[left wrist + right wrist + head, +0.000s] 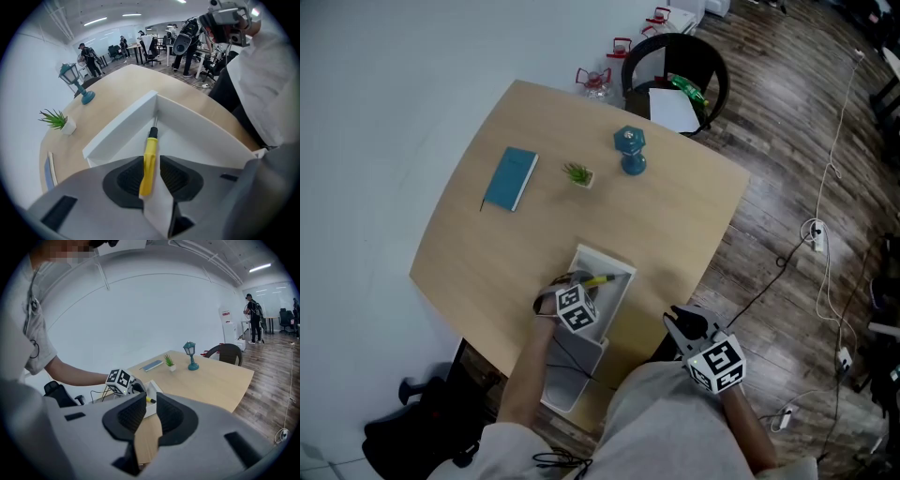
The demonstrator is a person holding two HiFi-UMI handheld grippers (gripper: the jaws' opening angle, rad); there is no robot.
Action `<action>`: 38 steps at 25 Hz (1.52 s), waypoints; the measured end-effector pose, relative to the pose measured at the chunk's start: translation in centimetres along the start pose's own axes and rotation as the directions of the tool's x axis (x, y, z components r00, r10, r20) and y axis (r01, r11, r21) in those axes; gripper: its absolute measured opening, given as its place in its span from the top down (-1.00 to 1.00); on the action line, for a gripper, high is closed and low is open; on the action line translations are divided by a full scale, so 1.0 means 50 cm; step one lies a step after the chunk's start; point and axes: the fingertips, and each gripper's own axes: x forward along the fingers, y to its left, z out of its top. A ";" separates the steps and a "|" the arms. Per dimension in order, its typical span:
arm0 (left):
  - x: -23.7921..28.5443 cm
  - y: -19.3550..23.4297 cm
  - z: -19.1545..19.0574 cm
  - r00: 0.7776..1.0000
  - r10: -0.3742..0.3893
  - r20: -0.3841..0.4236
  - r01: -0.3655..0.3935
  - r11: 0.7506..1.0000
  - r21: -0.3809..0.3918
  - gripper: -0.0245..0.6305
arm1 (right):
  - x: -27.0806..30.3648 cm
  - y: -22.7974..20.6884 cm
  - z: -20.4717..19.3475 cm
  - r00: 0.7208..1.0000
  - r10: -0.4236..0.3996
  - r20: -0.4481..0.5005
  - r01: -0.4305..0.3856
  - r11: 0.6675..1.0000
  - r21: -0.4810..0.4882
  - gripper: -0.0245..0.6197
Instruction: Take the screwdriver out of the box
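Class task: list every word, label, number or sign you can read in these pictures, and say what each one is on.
No readable text anywhere.
Marker cubes: black-and-white square patterns only, no letters.
Book: plain blue cover, no print legible.
Red label on the white stand: too small to read.

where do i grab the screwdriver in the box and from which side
Grip the screwdriver by its yellow handle, coming from above with the jaws across it: it lies flat in the white box, thin shaft toward the corner. The left gripper is open astride the handle.
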 end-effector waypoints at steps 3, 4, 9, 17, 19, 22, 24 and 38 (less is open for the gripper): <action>0.004 0.001 -0.005 1.000 0.006 -0.019 -0.006 1.000 0.015 0.62 | 0.000 0.000 0.004 1.000 -0.005 0.012 0.005 1.000 0.004 0.72; 0.005 0.002 -0.006 1.000 0.007 -0.023 -0.007 1.000 0.016 0.63 | 0.001 -0.001 0.006 1.000 -0.005 0.012 0.005 1.000 0.003 0.72; 0.018 0.001 -0.012 0.999 0.005 -0.050 -0.004 1.000 0.021 0.66 | 0.006 -0.001 -0.001 1.000 0.003 0.003 -0.003 1.000 0.003 0.72; 0.022 -0.003 -0.016 0.995 -0.014 -0.103 0.019 0.998 0.052 0.68 | 0.007 -0.006 -0.002 1.000 0.009 0.003 -0.009 1.000 0.008 0.72; 0.023 -0.007 -0.015 0.993 -0.030 -0.112 0.035 0.998 0.051 0.70 | 0.006 -0.006 0.000 1.000 0.011 0.002 -0.011 1.000 0.007 0.72; 0.022 -0.006 -0.013 0.992 -0.048 -0.117 0.055 0.997 0.053 0.71 | 0.007 -0.006 0.001 1.000 0.013 0.001 -0.013 1.000 0.003 0.73; 0.022 -0.007 -0.013 0.991 -0.058 -0.120 0.065 0.997 0.050 0.72 | 0.007 -0.007 0.000 1.000 0.015 0.002 -0.015 1.000 0.003 0.73; 0.004 -0.013 -0.006 0.990 -0.066 -0.123 0.065 0.998 -0.012 0.72 | 0.000 -0.026 0.015 1.000 0.001 0.016 -0.001 1.000 0.002 0.76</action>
